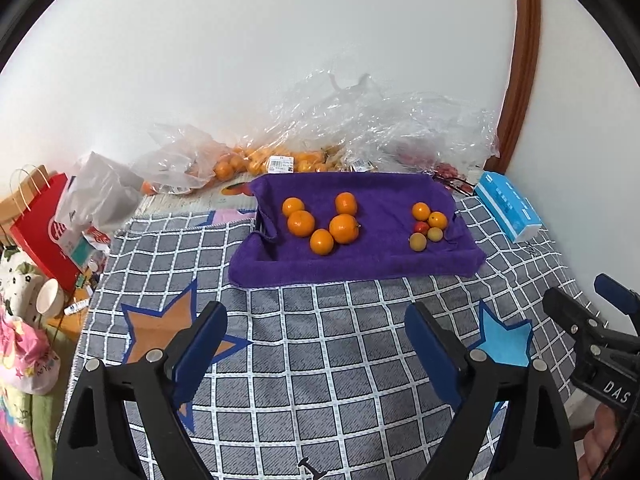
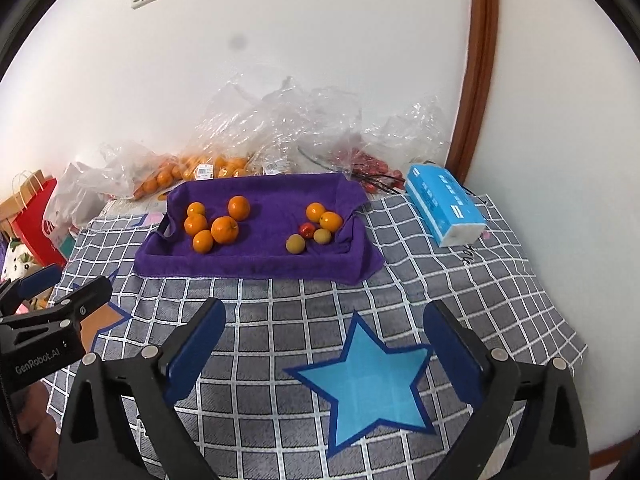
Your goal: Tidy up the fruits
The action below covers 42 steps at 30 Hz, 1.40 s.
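Note:
A tray covered with a purple towel (image 1: 360, 264) (image 2: 256, 264) lies on the checked cloth. On its left side sit several oranges (image 1: 344, 228) (image 2: 224, 230). On its right side sit two small oranges (image 1: 421, 211) (image 2: 316, 212), a small red fruit (image 1: 421, 227) (image 2: 307, 229) and two yellowish fruits (image 1: 417, 242) (image 2: 295, 243). My left gripper (image 1: 316, 320) is open and empty, well short of the tray. My right gripper (image 2: 324, 320) is open and empty over the blue star; it also shows in the left wrist view (image 1: 588, 300).
Clear plastic bags with oranges (image 1: 256, 162) (image 2: 192, 170) and red fruit (image 2: 368, 164) lie against the wall behind the tray. A blue tissue pack (image 1: 508, 206) (image 2: 444, 208) lies to the right. A red paper bag (image 1: 44, 224) and clutter stand at the left edge.

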Each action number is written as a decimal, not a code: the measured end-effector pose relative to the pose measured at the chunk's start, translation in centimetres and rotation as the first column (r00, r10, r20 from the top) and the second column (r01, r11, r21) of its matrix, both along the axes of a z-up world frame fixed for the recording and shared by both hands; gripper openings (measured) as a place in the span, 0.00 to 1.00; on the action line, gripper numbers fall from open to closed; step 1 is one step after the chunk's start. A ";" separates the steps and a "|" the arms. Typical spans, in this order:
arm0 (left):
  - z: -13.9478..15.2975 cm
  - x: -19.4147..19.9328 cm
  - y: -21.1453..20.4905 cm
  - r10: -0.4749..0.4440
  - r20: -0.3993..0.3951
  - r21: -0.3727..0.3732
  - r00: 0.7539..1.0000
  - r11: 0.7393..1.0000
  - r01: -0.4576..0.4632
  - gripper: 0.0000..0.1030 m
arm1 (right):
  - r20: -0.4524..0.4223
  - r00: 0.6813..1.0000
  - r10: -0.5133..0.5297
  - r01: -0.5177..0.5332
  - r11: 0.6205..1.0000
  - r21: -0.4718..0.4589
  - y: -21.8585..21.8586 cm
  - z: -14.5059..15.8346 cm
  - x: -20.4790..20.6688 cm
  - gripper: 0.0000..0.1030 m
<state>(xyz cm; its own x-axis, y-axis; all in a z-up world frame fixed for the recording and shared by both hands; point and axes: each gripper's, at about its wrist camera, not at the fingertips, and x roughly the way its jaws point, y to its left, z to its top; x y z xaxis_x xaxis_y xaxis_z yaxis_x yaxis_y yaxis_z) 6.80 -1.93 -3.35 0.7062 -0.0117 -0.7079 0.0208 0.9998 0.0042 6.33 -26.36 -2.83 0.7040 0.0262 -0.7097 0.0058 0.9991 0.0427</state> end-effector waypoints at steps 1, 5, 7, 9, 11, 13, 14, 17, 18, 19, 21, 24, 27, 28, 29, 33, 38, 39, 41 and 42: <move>0.1 -0.2 0.0 0.001 0.003 0.000 1.000 1.000 -0.001 0.88 | 0.001 1.000 -0.004 0.004 1.000 0.004 -0.1 0.1 -0.2 0.95; 0.5 -0.8 0.0 0.004 0.008 -0.016 1.000 1.000 -0.004 0.88 | 0.008 1.000 -0.015 0.015 1.000 0.001 -0.5 0.4 -0.9 0.95; 0.6 -0.9 0.0 0.005 0.012 -0.020 1.000 1.000 -0.005 0.88 | 0.015 1.000 -0.017 0.018 1.000 -0.005 -0.5 0.7 -1.2 0.95; 0.7 -1.0 0.0 0.005 0.011 -0.023 1.000 1.000 -0.005 0.88 | 0.019 1.000 -0.019 0.019 1.000 -0.008 -0.5 0.9 -1.4 0.95; 0.7 -1.2 0.0 0.004 0.010 -0.021 1.000 1.000 -0.004 0.88 | 0.020 1.000 -0.020 0.020 1.000 -0.006 -0.5 1.0 -1.5 0.95; 0.7 -1.3 0.0 0.008 0.009 -0.019 1.000 1.000 -0.007 0.88 | 0.020 1.000 -0.018 0.018 1.000 -0.005 -0.4 1.0 -1.6 0.95; 0.8 -1.4 0.1 0.008 0.008 -0.020 1.000 1.000 -0.008 0.88 | 0.021 1.000 -0.017 0.017 1.000 -0.006 -0.3 1.0 -1.7 0.95; 0.9 -1.4 0.2 0.015 0.009 -0.013 1.000 1.000 -0.015 0.88 | 0.020 1.000 -0.012 0.012 1.000 -0.006 -0.1 1.0 -1.7 0.95; 1.0 -1.4 0.2 0.013 0.009 -0.012 1.000 1.000 -0.013 0.88 | 0.019 1.000 -0.011 0.012 1.000 -0.005 0.0 1.0 -1.7 0.95; 1.0 -1.5 0.2 0.012 0.009 -0.011 1.000 1.000 -0.012 0.88 | 0.018 1.000 -0.012 0.012 1.000 -0.004 0.0 0.9 -1.7 0.95; 1.1 -1.6 0.2 0.014 0.011 -0.011 1.000 1.000 -0.014 0.88 | 0.016 1.000 -0.013 0.013 1.000 -0.002 0.0 0.9 -1.8 0.95; 1.2 -1.7 0.2 0.016 0.014 -0.010 1.000 1.000 -0.016 0.88 | 0.018 1.000 -0.013 0.013 1.000 0.001 0.0 1.0 -1.9 0.95; 1.4 -1.8 0.2 0.015 0.013 -0.009 1.000 1.000 -0.015 0.88 | 0.019 1.000 -0.013 0.013 1.000 -0.003 0.0 1.0 -1.9 0.95; 1.4 -1.8 0.2 0.016 0.014 -0.009 1.000 1.000 -0.016 0.88 | 0.018 1.000 -0.014 0.014 1.000 -0.005 0.0 1.0 -1.9 0.95; 1.4 -1.8 0.2 0.014 0.015 -0.009 1.000 1.000 -0.014 0.88 | 0.019 1.000 -0.014 0.014 1.000 -0.005 0.0 1.0 -1.9 0.95; 1.5 -1.9 0.3 0.015 0.015 -0.009 1.000 1.000 -0.015 0.88 | 0.018 1.000 -0.014 0.014 1.000 -0.002 0.1 1.1 -2.0 0.95; 1.6 -2.0 0.3 0.016 0.016 -0.009 1.000 1.000 -0.015 0.88 | 0.022 1.000 -0.013 0.013 1.000 -0.002 0.1 1.2 -2.1 0.95; 1.5 -1.9 0.3 0.012 0.016 -0.010 1.000 1.000 -0.012 0.88 | 0.023 1.000 -0.013 0.013 1.000 -0.002 0.1 1.2 -2.1 0.95; 1.5 -2.0 0.3 0.014 0.016 -0.008 1.000 1.000 -0.013 0.88 | 0.025 1.000 -0.014 0.014 1.000 -0.001 0.0 1.3 -2.3 0.95; 1.5 -2.0 0.3 0.014 0.016 -0.009 1.000 1.000 -0.014 0.88 | 0.026 1.000 -0.014 0.014 1.000 0.000 0.0 1.3 -2.3 0.95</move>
<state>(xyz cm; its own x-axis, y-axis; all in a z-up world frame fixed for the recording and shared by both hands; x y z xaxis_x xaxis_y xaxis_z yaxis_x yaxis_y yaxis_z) 4.82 -1.66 -1.84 0.7180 -0.0080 -0.6960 0.0066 1.0000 -0.0047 4.01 -26.34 -1.56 0.7223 0.0156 -0.6914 0.0190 0.9989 0.0424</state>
